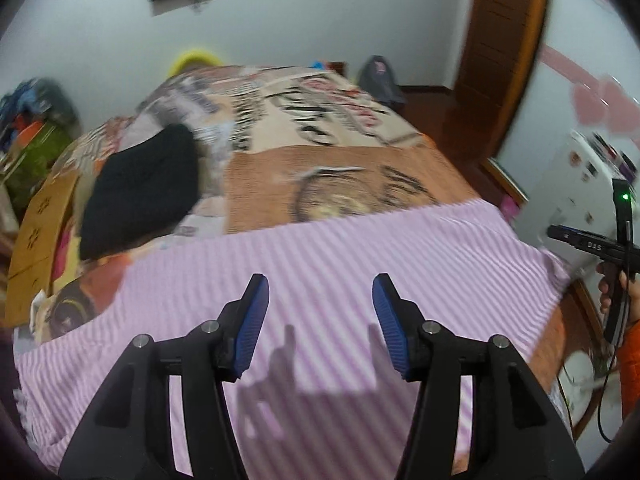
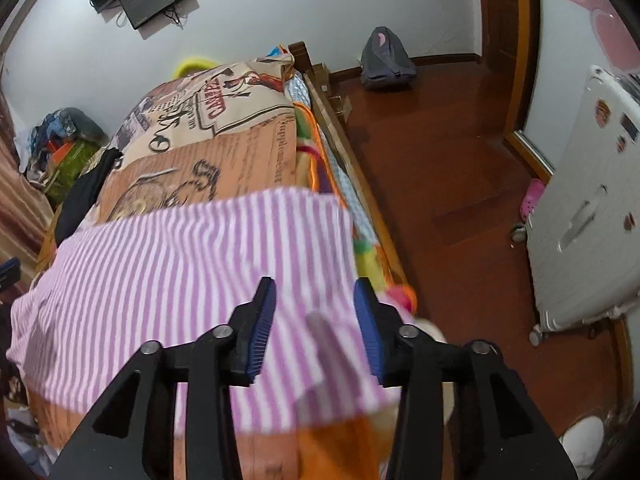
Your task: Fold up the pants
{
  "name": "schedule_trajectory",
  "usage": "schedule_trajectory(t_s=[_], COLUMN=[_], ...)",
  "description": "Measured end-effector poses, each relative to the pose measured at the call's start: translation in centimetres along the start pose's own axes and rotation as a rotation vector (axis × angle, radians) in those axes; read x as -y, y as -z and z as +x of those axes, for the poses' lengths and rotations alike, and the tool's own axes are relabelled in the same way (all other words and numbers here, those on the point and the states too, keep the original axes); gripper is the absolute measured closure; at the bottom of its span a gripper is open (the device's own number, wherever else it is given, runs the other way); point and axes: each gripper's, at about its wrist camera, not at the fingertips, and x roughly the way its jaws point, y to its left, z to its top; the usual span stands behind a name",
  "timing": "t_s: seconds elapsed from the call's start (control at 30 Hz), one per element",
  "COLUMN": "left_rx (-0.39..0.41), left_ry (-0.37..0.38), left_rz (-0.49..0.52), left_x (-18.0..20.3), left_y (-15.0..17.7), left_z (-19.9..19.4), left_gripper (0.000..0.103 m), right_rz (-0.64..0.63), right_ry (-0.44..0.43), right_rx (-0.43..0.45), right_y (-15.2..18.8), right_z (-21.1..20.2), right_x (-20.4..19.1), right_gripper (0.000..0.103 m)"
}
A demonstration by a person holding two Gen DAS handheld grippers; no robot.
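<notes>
Striped pants (image 1: 340, 248) lie beneath left gripper (image 1: 320, 284).

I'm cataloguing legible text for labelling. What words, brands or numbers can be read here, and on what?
"DAS" on the black device held at the right edge of the left wrist view; more may follow.
Red banner lettering on the printed bedspread: rotated and stylised, not surely readable.
Black script on the bedspread: blurred, unreadable.
Stickers on the white cabinet: too small.
</notes>
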Motion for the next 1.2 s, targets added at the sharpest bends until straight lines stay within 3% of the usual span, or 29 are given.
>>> schedule_trajectory(t_s=[0.23, 0.4, 0.47, 0.53, 0.6, 0.7, 0.87, 1.0, 1.1, 1.2], left_rx=[-0.084, -0.153, -0.122, -0.117, -0.116, -0.114, -0.111, -0.106, -0.104, -0.104], left_ry=[-0.05, -0.045, -0.053, -0.051, -0.043, -0.044, -0.051, -0.056, -0.057, -0.054], left_rz=[-0.109, -0.116, -0.127, -0.134, -0.147, -0.149, -0.148, -0.147, -0.147, -0.147], left_x=[-5.3, -6.1, -6.0, -6.0, -6.2, -6.2, -6.2, -6.1, -6.1, -6.2], left_y=[0.2, 2.1, 2.7, 2.7, 2.7, 2.7, 2.6, 2.8, 2.8, 2.8], left_z=[4.4, 7.8, 7.9, 7.9, 7.9, 8.0, 8.0, 8.0, 8.0, 7.7], left_gripper=[0.048, 0.048, 0.042, 0.041, 0.04, 0.04, 0.039, 0.038, 0.038, 0.038], right_rz=[0.003, 0.084, 0.103, 0.101, 0.098, 0.042, -0.035, -0.023, -0.038, -0.065], right_ry=[0.009, -0.069, -0.101, -0.127, -0.149, -0.09, 0.053, 0.114, 0.148, 0.196], right_rx=[-0.109, -0.183, -0.171, -0.163, -0.149, -0.114, -0.013, 0.058, 0.028, -0.076], right_y=[-3.4, -3.3, -3.0, -2.7, -2.5, -2.7, -3.7, -5.1, -5.9, -6.0], right_z=[7.7, 11.8, 11.9, 11.7, 11.5, 11.1, 9.1, 7.9, 9.5, 12.3], right_x=[1.1, 3.1, 3.5, 3.6, 3.5, 2.3, 0.8, 0.7, 0.3, -0.3], right_gripper=[0.061, 0.061, 0.061, 0.066, 0.082, 0.09, 0.092, 0.092, 0.092, 0.089])
